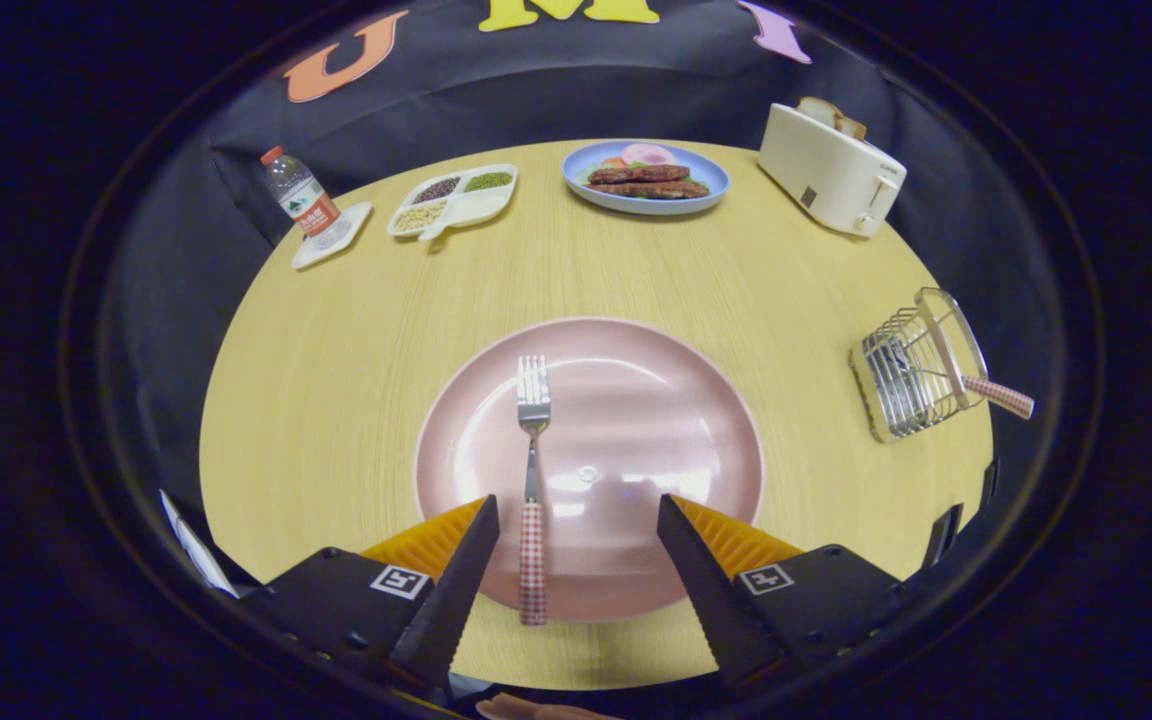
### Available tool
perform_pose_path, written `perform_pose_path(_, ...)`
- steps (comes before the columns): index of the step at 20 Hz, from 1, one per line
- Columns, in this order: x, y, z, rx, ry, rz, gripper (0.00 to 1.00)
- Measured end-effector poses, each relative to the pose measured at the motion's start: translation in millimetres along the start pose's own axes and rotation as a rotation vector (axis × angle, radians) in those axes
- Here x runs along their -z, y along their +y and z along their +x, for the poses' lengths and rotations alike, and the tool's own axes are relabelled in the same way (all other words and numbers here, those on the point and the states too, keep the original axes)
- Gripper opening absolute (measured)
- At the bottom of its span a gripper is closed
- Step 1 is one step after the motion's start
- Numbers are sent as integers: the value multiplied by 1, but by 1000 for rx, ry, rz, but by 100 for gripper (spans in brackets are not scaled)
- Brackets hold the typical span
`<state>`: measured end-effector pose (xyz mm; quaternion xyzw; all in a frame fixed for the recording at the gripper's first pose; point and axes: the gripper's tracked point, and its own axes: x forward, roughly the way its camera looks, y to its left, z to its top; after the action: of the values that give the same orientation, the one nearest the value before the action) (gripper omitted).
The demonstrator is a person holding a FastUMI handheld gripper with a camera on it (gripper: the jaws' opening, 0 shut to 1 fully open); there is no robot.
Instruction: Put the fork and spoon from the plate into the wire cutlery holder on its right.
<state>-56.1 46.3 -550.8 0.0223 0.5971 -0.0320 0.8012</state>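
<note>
Only a checked handle [999, 396] shows in holder [911, 375].

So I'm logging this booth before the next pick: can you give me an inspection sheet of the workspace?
Surface: round pale wooden table.
Job's things: checked-handled metal fork on pink round plate; checked handle protrudes from wire cutlery holder, apparently the spoon.
Clutter: water bottle, divided white tray of beans, blue plate of food, white toaster.
Claw: open, fingers either side of the fork handle.
Cables: nothing seen.
Surroundings: black cloth wall.
</note>
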Motion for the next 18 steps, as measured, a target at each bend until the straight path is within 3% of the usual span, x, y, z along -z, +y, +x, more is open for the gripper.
perform_pose_path(2,11,6,7,-9,27,22,92)
perform_pose_path(6,18,18,13,-33,17,-9,66)
perform_pose_path(9,14,17,13,-27,3,-4,38)
perform_pose_path(12,9,13,12,-12,-7,-22,29)
perform_pose_path(13,11,13,15,-15,-11,-36,11)
perform_pose_path(18,9,7,6,-43,-27,-72,6)
